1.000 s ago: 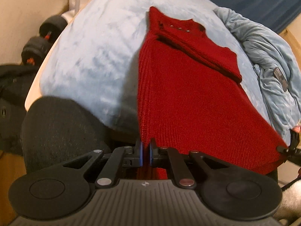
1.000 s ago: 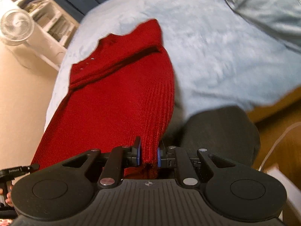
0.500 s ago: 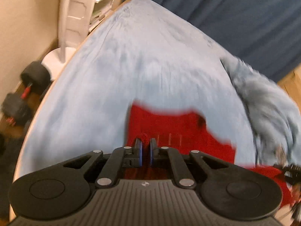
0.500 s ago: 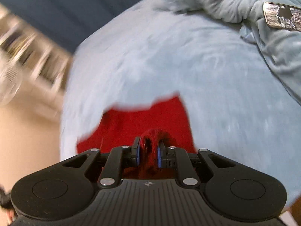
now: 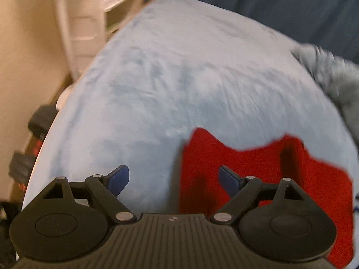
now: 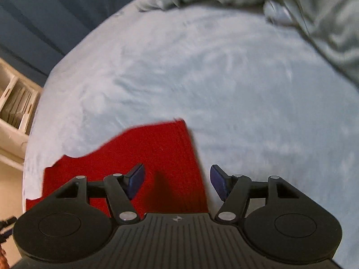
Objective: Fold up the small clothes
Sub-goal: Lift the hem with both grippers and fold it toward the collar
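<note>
Pale blue plush bed cover [image 5: 170, 85] serves as the folding surface, and the red knitted garment [image 5: 258, 172] lies flat on it just ahead of both wide-open tools, left gripper [image 5: 174, 178] and right gripper [image 6: 177, 182], probably released so the fold can settle.

Sweater [image 5: 258, 168] on bed [image 5: 179, 78] (near edge)

A bed [image 5: 170, 85] covered in a pale blue plush sheet is carrying everything here. A red knitted garment [image 5: 264, 170] is lying flat on it near the close edge, folded into a compact shape. A crumpled grey-blue blanket [image 6: 280, 2] is lying bunched on the far side of the sheet, well apart from the garment.
</note>
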`<state>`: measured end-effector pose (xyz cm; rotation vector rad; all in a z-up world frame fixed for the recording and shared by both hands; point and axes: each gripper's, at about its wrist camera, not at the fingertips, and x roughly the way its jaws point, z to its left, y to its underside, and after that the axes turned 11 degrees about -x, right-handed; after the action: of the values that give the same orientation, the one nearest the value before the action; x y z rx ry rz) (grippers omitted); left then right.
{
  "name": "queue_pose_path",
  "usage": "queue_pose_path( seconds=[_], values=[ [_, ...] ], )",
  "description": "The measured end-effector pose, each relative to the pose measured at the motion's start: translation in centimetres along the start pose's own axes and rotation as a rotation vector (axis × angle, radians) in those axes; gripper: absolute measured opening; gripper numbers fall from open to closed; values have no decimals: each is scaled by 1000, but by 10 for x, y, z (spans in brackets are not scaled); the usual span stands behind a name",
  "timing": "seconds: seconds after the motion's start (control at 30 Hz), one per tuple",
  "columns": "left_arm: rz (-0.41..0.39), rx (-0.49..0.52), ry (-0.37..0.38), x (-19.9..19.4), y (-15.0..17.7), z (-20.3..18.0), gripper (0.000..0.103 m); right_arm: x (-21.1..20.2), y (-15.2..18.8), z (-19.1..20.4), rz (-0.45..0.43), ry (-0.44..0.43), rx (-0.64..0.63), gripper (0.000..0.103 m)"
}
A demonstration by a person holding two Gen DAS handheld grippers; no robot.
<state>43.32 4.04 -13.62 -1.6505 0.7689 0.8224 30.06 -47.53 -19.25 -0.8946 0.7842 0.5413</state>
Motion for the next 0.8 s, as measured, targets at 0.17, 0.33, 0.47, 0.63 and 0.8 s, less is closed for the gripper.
queue_pose_path(
  seconds=[0.17, 0.33, 0.47, 0.63, 0.8],
  values=[
    [-1, 174, 18, 8, 7, -44, 90, 15, 11, -8, -2, -20, 48, 66],
    [98, 273, -14, 48, 14, -61, 13, 16, 20, 1, 3, -39, 10, 66],
    [35, 118, 71, 17, -3, -36, 11, 4, 18, 14, -53, -19, -110, 13],
    [-56, -67, 184, -45, -30, 21, 11, -50, 7, 21, -211, -140, -105, 12],
    [10, -99, 62, 10, -24, 39, 11, -33, -1, 23, -245, -105, -98, 11]
  ],
)
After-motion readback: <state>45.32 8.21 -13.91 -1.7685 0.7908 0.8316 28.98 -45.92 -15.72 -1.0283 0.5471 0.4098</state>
